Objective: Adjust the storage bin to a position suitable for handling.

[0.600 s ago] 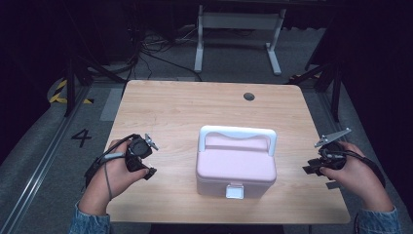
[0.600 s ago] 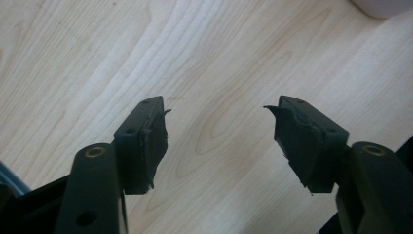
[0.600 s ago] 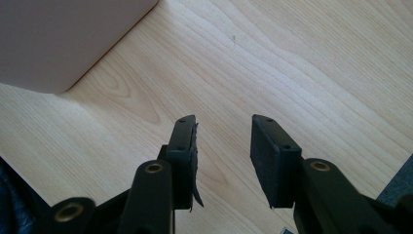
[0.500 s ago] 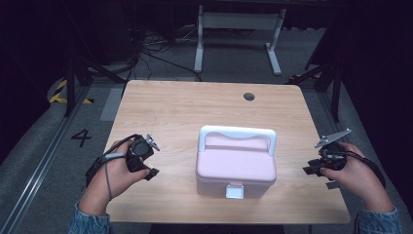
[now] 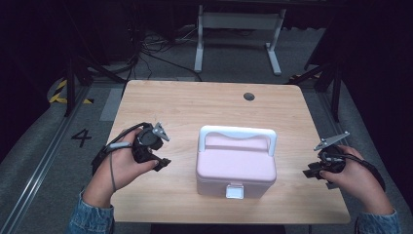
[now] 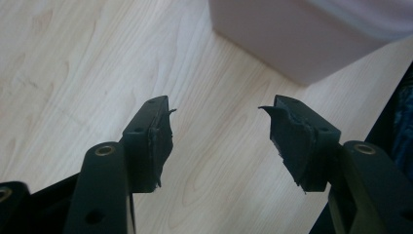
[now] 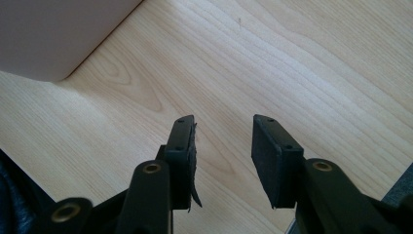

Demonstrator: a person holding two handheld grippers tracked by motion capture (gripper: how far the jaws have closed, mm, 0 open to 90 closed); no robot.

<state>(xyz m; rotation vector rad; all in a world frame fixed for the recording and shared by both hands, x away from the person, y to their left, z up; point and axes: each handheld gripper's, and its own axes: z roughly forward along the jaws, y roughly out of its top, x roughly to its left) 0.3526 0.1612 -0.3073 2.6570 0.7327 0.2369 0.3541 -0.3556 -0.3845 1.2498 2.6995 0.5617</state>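
the pale pink plastic box with a white handle and front latch (image 5: 236, 163) sits shut near the front middle of the light wooden table (image 5: 195, 105), untouched. the left gripper (image 5: 155, 158) and right gripper (image 5: 317, 171) flank it, jaws apart, empty; opening looks wholly undone.

Smooth pink plastic box (image 5: 236, 163), pale matt wood-grain table (image 5: 195, 105); matt black jaws

Closed pink box (image 5: 236, 165), white handle, mid-table.
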